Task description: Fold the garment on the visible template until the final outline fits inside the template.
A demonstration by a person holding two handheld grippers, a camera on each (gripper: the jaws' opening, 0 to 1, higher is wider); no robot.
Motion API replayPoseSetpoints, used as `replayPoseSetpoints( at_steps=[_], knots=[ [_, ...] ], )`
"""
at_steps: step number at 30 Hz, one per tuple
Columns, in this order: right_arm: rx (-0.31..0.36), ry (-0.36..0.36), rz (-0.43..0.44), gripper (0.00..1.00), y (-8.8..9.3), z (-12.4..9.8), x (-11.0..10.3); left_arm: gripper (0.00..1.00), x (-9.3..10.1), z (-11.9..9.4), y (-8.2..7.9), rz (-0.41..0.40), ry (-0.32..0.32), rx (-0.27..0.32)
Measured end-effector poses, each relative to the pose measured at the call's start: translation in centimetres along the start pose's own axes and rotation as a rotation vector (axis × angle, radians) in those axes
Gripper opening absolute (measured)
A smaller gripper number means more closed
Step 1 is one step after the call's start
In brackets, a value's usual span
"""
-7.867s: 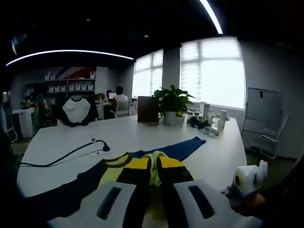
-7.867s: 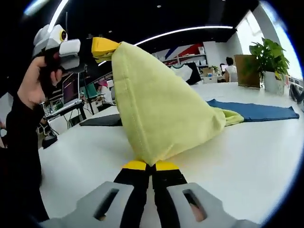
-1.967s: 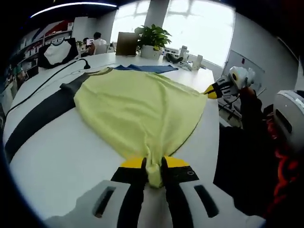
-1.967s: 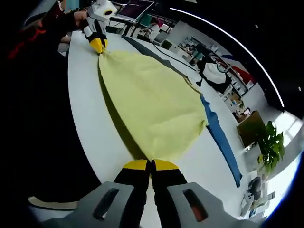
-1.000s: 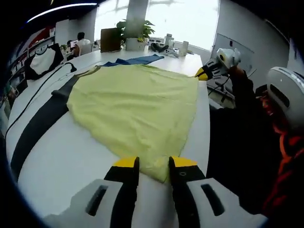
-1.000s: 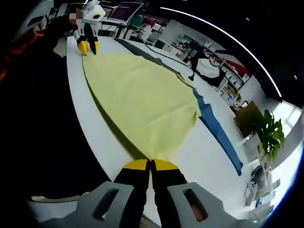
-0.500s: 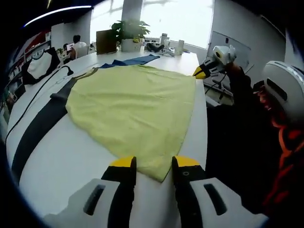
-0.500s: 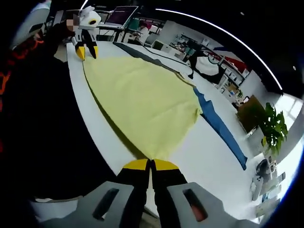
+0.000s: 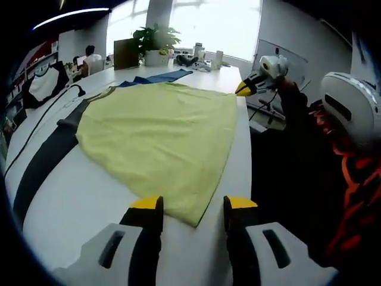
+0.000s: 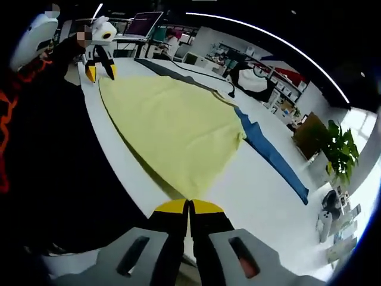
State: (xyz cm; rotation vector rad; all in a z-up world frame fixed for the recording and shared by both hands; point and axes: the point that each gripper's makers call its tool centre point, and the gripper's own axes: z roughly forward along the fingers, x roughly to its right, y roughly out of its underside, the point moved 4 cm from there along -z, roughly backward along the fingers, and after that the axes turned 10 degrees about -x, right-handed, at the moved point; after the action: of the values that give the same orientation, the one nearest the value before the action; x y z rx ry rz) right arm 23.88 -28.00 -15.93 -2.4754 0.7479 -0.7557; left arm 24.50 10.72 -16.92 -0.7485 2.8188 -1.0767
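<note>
The yellow garment point(image 9: 158, 131) lies flat on the white tabletop point(image 9: 77, 205). It has a blue sleeve point(image 10: 271, 155) that sticks out at the far side. A long dark strip point(image 9: 41, 164) lies on the tabletop beside the garment.

In the left gripper view, the left claw point(image 9: 187, 208) has its two yellow tips apart. The near corner of the garment lies between the tips, and they do not pinch it. The right claw point(image 9: 244, 90) shows at the far corner of the garment, near the tabletop's edge.

In the right gripper view, the right claw point(image 10: 189, 207) has its tips pressed together on the corner of the garment. The left claw point(image 10: 98, 70) shows at the other corner, with its tips apart.

A green plant point(image 9: 152, 42) in a white pot stands at the far end of the tabletop, near some small things. A person's dark sleeve point(image 9: 297, 110) holds the right claw. A black cable point(image 9: 47, 113) runs across the tabletop.
</note>
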Motion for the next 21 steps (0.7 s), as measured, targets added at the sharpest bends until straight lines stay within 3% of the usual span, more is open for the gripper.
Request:
replayPoseSetpoints(
  at_steps=[6, 9, 13, 15, 17, 18, 21],
  knots=[
    [0.019, -0.004, 0.028, 0.0, 0.0, -0.6, 0.2, 0.33, -0.8, -0.2, 0.2, -0.04, -0.02, 0.027],
    [0.013, 0.035, 0.067, 0.0, 0.8, -1.2, 1.3, 0.33, -0.7, -0.2, 0.1, -0.038, -0.012, 0.022],
    [0.048, 0.08, 0.124, 0.0, 1.1, -2.2, 2.4, 0.34, -0.6, -0.1, 0.1, -0.036, -0.018, 0.01],
    [0.076, 0.136, 0.136, 0.0, 0.8, -2.6, 3.1, 0.33, -0.7, -0.2, 0.1, -0.053, -0.033, 0.015],
    [0.232, 0.28, 0.153, 0.0, -1.2, -3.9, 4.9, 0.34, -1.4, -0.6, 0.4, -0.044, -0.107, -0.003],
    [0.313, 0.313, 0.176, 0.0, -2.2, -4.9, 5.3, 0.36, -1.7, -0.8, 0.5, -0.029, -0.149, -0.019],
    [0.511, 0.282, 0.329, 0.0, -4.4, -6.9, 5.8, 0.38, -2.2, -1.5, -0.1, -0.063, -0.17, 0.047]
  ],
)
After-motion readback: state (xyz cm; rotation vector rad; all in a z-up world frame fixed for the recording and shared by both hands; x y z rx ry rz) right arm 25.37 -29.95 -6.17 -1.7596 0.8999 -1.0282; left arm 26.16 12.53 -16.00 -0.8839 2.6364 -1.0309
